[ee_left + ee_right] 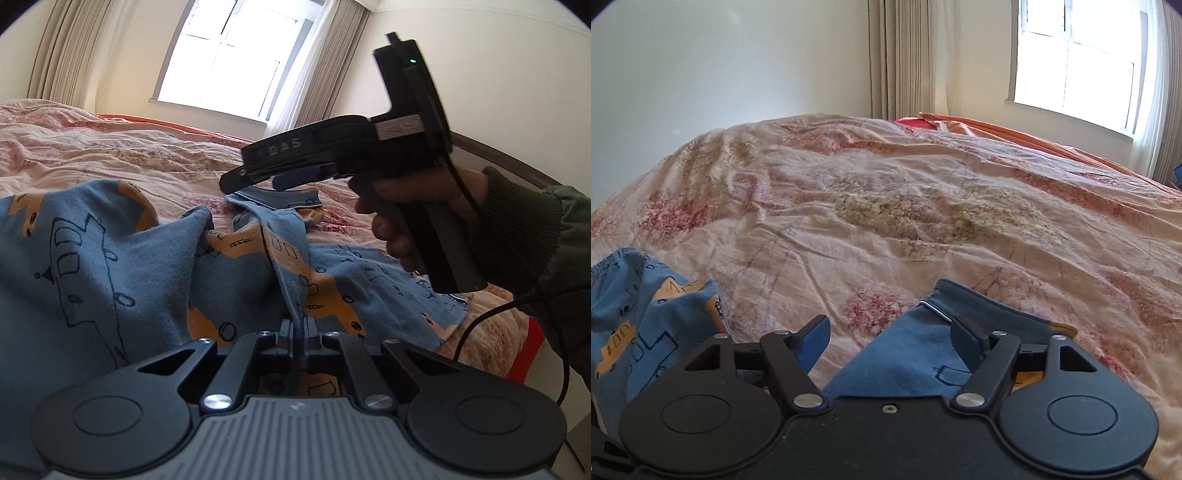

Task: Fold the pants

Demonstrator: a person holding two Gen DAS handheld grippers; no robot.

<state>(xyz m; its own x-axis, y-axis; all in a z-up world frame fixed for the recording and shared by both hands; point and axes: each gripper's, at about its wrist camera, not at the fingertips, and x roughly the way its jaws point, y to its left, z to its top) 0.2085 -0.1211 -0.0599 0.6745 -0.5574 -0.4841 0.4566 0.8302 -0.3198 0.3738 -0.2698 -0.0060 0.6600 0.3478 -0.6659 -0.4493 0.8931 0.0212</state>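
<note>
Blue cotton pants (110,258) printed with orange vehicles and dark outlines lie rumpled on a wrinkled pink floral bedspread (886,206). The left gripper (298,328) is clenched on a raised fold of the fabric, its jaws pressed together with cloth between them. The right gripper (890,338), held by a hand (417,218) in a green ribbed sleeve (524,229), hovers over the dark blue cuff (990,302) with its jaws spread wide, grasping nothing. Beige curtains (905,55) flank a bright window (229,55) beyond the bed.
</note>
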